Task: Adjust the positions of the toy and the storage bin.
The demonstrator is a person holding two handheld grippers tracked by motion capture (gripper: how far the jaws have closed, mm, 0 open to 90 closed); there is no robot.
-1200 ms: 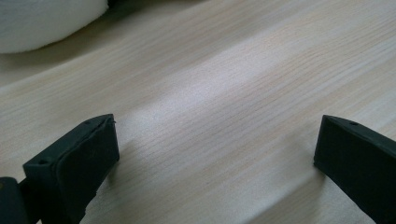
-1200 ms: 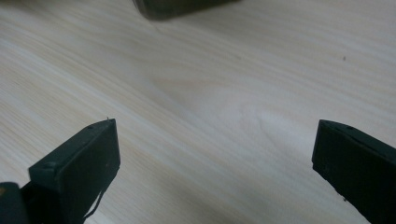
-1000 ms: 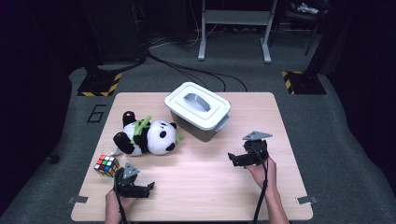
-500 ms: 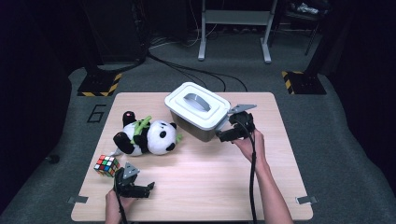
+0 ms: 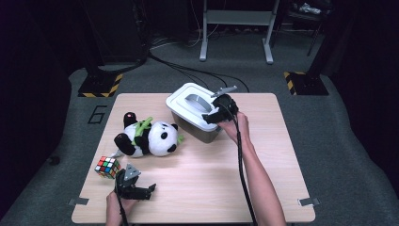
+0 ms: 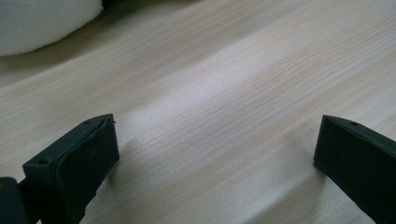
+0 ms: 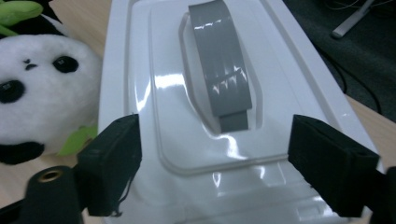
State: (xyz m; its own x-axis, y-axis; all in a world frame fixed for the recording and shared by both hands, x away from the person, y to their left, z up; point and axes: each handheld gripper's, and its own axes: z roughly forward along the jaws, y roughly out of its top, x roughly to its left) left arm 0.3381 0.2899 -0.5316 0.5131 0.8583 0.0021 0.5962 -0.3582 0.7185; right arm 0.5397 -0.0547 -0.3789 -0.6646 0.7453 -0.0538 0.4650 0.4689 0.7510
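Observation:
A white lidded box [image 5: 190,115] with a grey handle [image 5: 194,100] stands at the back middle of the table. My right gripper [image 5: 208,117] hovers over its near right end. In the right gripper view the jaws [image 7: 217,140] stand apart above the lid [image 7: 154,93], just short of the grey handle [image 7: 219,60]. They have just been closing, with the pads touching nothing. My left gripper [image 5: 149,190] rests open on the wood near the front left, with bare table between its jaws [image 6: 218,135].
A plush panda [image 5: 148,139] lies left of the box, its face close to the lid [image 7: 42,88]. A colour cube [image 5: 107,167] sits at the front left, beside the left gripper. Bare wood lies to the right of my right forearm [image 5: 254,165].
My right hand has travelled from the table's right side back and leftward, up over the white box. The left hand and gripper have stayed put.

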